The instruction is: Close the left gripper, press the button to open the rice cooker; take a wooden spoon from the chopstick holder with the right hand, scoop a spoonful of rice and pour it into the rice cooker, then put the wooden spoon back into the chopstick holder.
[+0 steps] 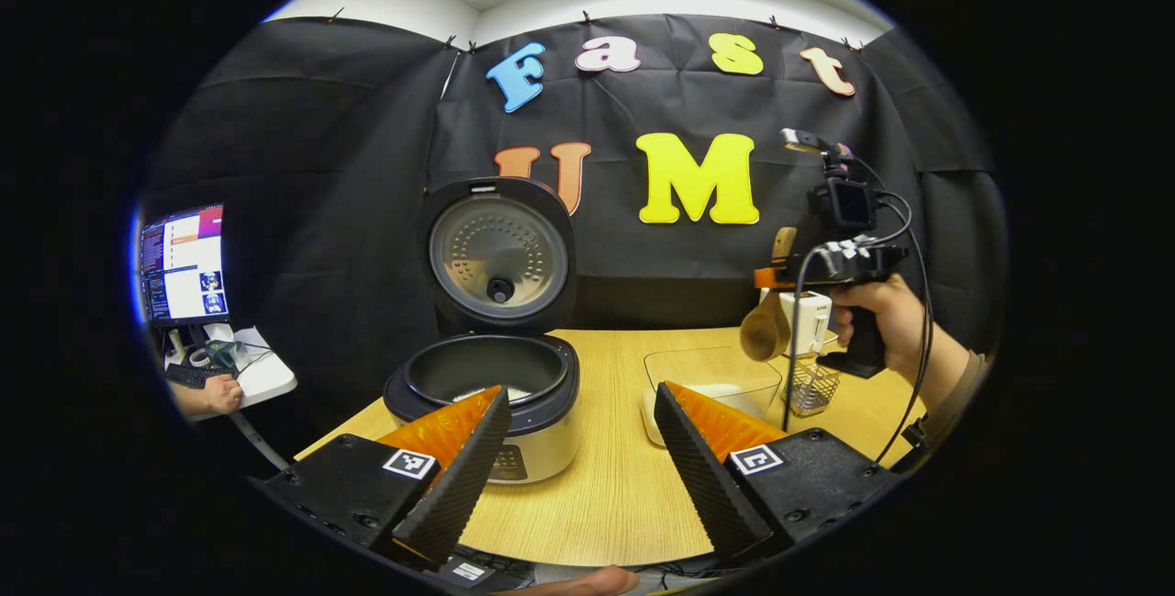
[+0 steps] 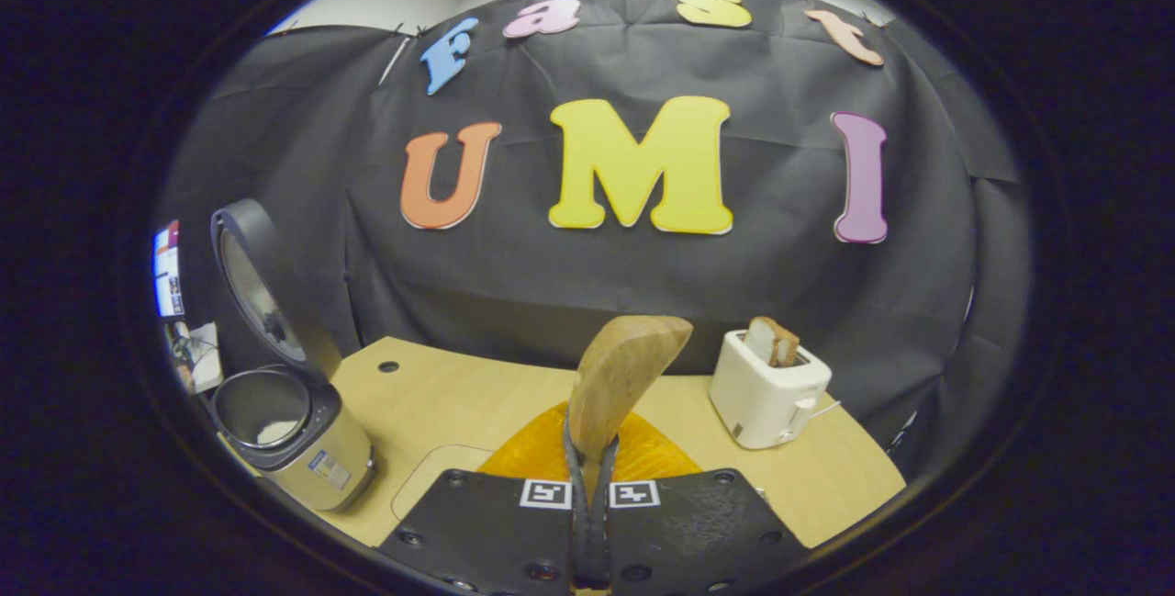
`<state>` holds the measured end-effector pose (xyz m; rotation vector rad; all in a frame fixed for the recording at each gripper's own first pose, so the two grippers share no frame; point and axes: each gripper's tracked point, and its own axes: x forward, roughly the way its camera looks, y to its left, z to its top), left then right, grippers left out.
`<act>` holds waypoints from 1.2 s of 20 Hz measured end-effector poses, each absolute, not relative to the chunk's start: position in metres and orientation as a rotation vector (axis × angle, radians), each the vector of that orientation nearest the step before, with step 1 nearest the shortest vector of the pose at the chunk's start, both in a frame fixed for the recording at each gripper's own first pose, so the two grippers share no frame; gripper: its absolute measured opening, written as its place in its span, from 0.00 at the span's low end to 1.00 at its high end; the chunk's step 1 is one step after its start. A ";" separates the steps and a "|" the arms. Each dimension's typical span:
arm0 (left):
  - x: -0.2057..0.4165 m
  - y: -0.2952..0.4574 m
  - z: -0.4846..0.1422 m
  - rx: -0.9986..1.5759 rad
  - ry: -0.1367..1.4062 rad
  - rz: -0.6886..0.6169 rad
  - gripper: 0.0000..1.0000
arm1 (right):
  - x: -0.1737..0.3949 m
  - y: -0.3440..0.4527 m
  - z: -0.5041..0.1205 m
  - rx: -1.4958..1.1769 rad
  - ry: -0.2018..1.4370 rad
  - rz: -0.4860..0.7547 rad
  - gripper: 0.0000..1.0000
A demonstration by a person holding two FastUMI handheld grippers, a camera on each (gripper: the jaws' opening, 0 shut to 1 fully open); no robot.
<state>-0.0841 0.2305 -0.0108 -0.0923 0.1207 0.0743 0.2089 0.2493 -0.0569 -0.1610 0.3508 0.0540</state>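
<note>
Right gripper view has the wooden spoon (image 2: 624,376) standing up between your right gripper (image 2: 588,477) fingers, pinched tight on the handle, bowl uppermost and tilted a touch to the right. From the left gripper view, that same spoon hangs bowl-down above the wire chopstick holder (image 1: 811,387), just beside the clear rice container (image 1: 711,385), so you look to be on the carry, either toward the rice or back to the holder; I cannot tell which. Keep the grip firm on the handle and the bowl level once loaded, and come over the cooker's rim before tipping. The rice cooker (image 1: 496,394) sits with its lid fully up and a little white rice showing in the pot. Your left gripper (image 1: 583,444) hovers low with fingers spread wide, holding nothing. Light wooden desk (image 1: 615,486) underneath, a white toaster (image 2: 766,389) with a slice in it to the right, a lit monitor (image 1: 184,263) off left.
</note>
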 end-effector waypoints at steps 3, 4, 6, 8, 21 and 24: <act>-0.084 0.231 -0.011 -0.082 0.121 0.078 1.00 | 0.216 0.259 -0.094 -0.161 0.388 0.038 0.00; -0.084 0.232 -0.011 -0.082 0.120 0.079 1.00 | 0.217 0.259 -0.109 -0.166 0.407 0.030 0.00; -0.083 0.232 -0.011 -0.086 0.119 0.075 1.00 | 0.219 0.257 -0.134 -0.189 0.438 0.007 0.00; -0.083 0.233 -0.010 -0.092 0.116 0.074 1.00 | 0.219 0.251 -0.150 -0.235 0.454 -0.018 0.00; -0.083 0.240 -0.012 -0.110 0.117 0.082 1.00 | 0.179 0.293 -0.174 -0.202 0.454 -0.046 0.00; -0.083 0.244 -0.013 -0.127 0.120 0.082 1.00 | 0.174 0.312 -0.176 -0.147 0.470 -0.043 0.01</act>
